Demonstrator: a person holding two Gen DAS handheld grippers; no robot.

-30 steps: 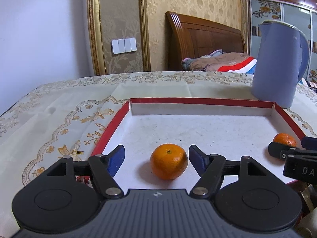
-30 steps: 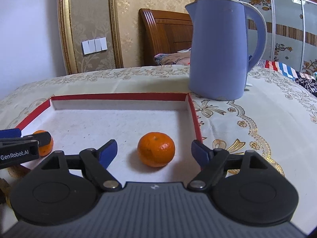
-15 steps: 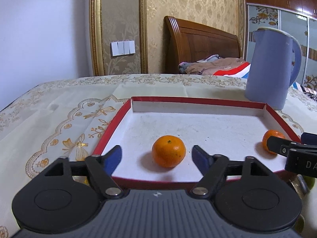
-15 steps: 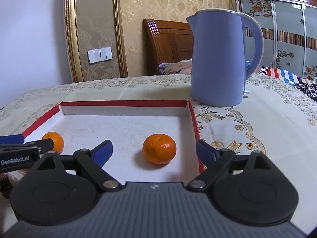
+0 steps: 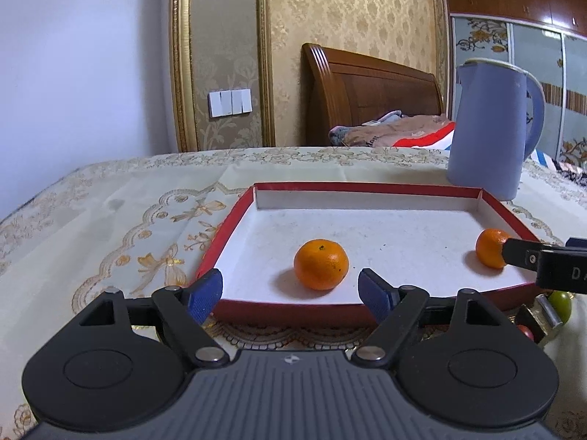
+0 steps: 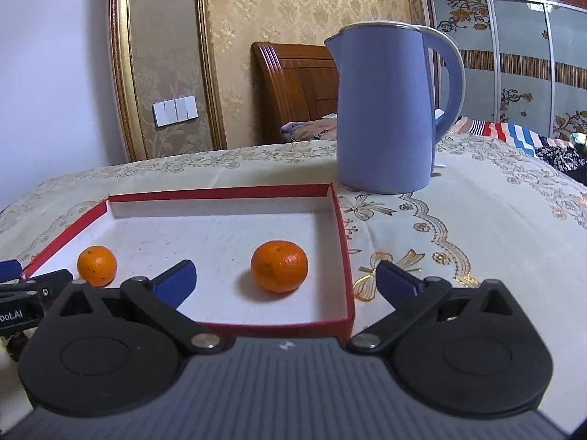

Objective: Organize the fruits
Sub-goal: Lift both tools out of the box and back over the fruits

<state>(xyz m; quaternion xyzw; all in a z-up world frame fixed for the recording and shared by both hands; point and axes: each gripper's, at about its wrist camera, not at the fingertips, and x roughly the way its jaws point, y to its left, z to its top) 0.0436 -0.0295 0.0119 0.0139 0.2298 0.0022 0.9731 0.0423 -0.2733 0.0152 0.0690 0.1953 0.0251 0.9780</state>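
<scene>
A red-rimmed white tray (image 5: 234, 220) (image 6: 339, 220) lies on the tablecloth with two oranges in it. The left orange (image 5: 320, 264) (image 6: 97, 265) sits just beyond my left gripper (image 5: 291, 291), which is open and empty at the tray's near rim. The right orange (image 6: 279, 266) (image 5: 491, 248) sits just beyond my right gripper (image 6: 284, 280), which is open and empty at the near rim. Each gripper's finger shows at the edge of the other's view.
A tall blue kettle (image 6: 389, 110) (image 5: 488, 128) stands behind the tray's far right corner. A small green fruit (image 5: 561, 304) and other bits lie near the front edge at the right of the left wrist view. A wooden bed headboard (image 5: 367, 88) stands beyond the table.
Both grippers have drawn back towards the near rim and risen a little, leaving the oranges lying in the tray. The oranges have not moved.
</scene>
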